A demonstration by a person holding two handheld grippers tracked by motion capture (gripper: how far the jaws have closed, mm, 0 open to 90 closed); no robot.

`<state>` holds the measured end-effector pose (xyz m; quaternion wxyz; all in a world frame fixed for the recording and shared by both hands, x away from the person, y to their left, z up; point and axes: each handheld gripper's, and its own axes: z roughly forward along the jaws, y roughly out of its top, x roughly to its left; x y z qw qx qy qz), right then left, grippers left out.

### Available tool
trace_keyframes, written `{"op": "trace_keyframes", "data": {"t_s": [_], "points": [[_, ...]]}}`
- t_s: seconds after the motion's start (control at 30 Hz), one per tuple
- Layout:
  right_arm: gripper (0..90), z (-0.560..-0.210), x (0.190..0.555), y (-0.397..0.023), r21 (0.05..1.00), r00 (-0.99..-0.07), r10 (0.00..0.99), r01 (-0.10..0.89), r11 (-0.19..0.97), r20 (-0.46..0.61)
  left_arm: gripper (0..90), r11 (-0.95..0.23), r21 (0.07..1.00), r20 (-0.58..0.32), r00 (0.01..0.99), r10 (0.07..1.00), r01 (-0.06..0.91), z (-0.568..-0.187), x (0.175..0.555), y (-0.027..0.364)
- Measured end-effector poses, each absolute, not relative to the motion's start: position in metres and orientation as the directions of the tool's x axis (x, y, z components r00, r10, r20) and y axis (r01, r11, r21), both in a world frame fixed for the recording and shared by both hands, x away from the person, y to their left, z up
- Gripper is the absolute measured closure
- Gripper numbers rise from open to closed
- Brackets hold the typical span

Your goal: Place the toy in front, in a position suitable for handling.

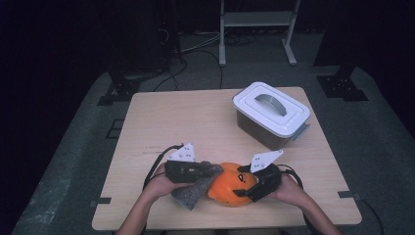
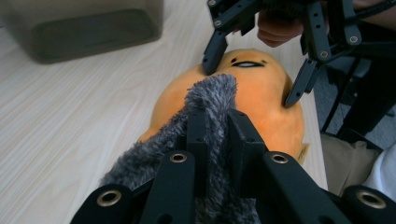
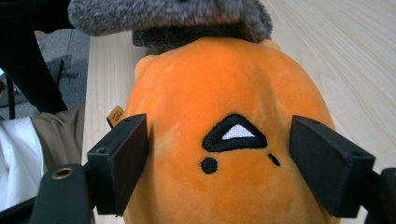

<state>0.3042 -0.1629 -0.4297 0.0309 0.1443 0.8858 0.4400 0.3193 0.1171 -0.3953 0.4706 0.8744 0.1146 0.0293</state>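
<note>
Colours on the tabletop

Plush toy [image 1: 230, 188]: orange, black stitched face marks, white inside the triangular mouth, small yellow tag. Fuzzy cloth [image 1: 193, 192]: mottled grey. Both tongs, left tongs [image 1: 208, 170] and right tongs [image 1: 243, 188]: black, pale grey plates on top. Storage box [image 1: 270, 115]: white lid, grey handle, smoky dark body. Tabletop [image 1: 176, 122]: pale wood grain.

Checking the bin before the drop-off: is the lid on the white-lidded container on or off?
On. The white lid sits flat over the container, handle on top, with a side latch at its right end; whether that latch is clipped cannot be told.
</note>
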Motion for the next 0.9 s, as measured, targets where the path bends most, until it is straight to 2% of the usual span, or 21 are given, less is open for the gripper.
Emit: {"op": "trace_keyframes", "data": {"t_s": [0.23, 0.9], "points": [[19.5, -0.43, 0.304, -0.162, 0.784, -0.957, 0.284, 0.222, 0.579, 0.06, 80.2, -0.532, 0.83, -0.084, 0.98, 0.181, 0.169, -0.403, 0.323, 0.102], [20.1, -0.431, 0.305, -0.161, 0.786, -0.96, 0.278, 0.204, 0.584, 0.043, 80.1, -0.533, 0.815, -0.11, 0.964, 0.243, 0.228, -0.421, 0.315, 0.132]]}}
